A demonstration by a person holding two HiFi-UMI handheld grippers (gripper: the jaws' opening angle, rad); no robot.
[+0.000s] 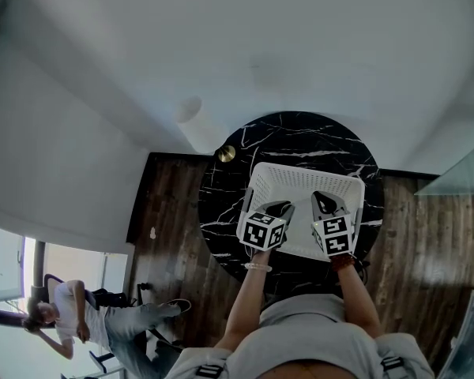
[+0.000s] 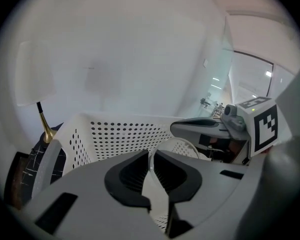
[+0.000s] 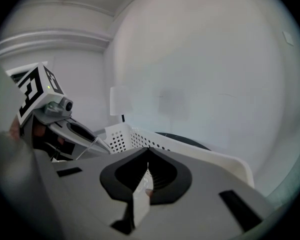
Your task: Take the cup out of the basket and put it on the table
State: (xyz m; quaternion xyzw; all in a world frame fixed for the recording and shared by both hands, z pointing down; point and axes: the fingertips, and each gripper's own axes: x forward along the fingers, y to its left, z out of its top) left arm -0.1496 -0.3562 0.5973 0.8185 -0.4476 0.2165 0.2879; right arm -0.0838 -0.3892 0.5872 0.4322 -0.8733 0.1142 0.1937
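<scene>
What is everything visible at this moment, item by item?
table: one, black marble, round, on the floor
floor: one, dark wood, around the table
basket: one, white, perforated, on the table
cup: one, clear, inside the basket
lamp: one, white shade, brass base, table's far-left edge
seated person: one, light clothes, lower left
left gripper: one, grey, shut on the cup's wall
right gripper: one, grey, jaws together, over the basket

Grey grippers and a pale grey top (image 1: 316, 330)
The left gripper (image 1: 280, 208) and right gripper (image 1: 327, 204) have grey shells, black pads (image 2: 127, 176) and a cube (image 1: 261, 230) of black-and-white square markers each. There is a pale bracelet (image 1: 257, 266) on the left wrist and a dark red band (image 1: 344, 260) on the right.
</scene>
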